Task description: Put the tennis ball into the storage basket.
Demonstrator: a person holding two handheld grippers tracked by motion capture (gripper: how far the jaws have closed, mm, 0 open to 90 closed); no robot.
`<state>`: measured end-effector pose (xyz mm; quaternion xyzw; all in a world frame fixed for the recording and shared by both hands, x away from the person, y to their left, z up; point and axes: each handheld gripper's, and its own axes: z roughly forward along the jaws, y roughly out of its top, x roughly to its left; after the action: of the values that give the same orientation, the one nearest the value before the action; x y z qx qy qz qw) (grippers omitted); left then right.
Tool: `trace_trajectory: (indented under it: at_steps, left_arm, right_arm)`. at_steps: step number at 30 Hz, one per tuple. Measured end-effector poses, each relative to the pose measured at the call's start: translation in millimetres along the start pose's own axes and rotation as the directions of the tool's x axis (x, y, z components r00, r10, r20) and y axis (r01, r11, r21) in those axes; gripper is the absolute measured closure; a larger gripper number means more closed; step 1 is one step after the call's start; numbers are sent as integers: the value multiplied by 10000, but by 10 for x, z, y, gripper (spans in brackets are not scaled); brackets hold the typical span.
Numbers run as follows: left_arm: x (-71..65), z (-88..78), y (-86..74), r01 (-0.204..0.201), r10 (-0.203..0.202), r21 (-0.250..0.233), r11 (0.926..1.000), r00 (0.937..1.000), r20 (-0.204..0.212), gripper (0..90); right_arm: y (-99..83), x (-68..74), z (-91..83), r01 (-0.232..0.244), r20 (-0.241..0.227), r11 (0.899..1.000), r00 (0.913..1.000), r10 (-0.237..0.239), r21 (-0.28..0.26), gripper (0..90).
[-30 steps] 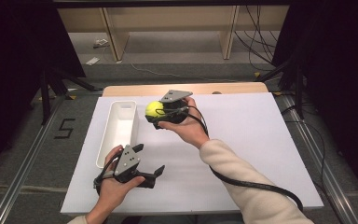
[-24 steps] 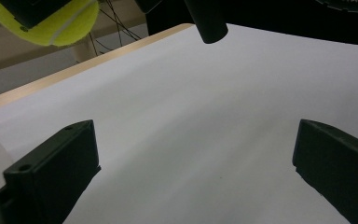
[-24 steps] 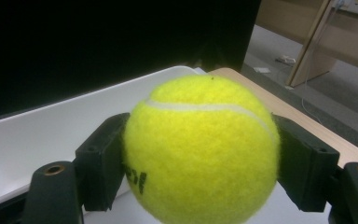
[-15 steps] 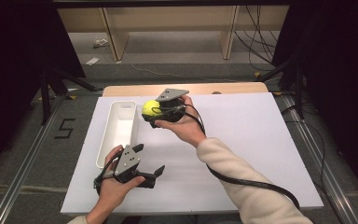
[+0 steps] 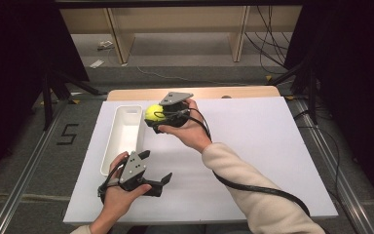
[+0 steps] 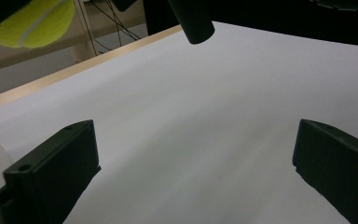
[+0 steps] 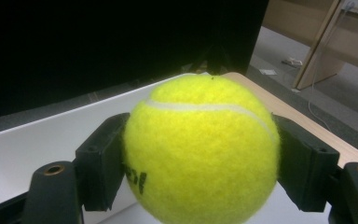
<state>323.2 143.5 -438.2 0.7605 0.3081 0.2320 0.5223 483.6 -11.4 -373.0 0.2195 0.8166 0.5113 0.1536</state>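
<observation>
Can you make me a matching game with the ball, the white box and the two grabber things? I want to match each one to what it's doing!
Things:
1. tennis ball
2. white tray
3. left gripper
4. right gripper

States:
A. jaws wide open, holding nothing
B. lying empty on the white table top
C. squeezed between two black jaws
D. held up beside the tray's far end, clamped shut

Pairs: 1-C, 2-B, 3-A, 4-D
</observation>
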Motion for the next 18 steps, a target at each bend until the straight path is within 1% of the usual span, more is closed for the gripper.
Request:
trace_trajectory:
  at_steps: [18]
  left_arm:
    - [-7, 4, 0, 5, -5, -1, 10000, 10000, -5, 0]
  right_arm:
    - [85, 41, 63, 29, -158, 10000, 9999, -30, -75, 265]
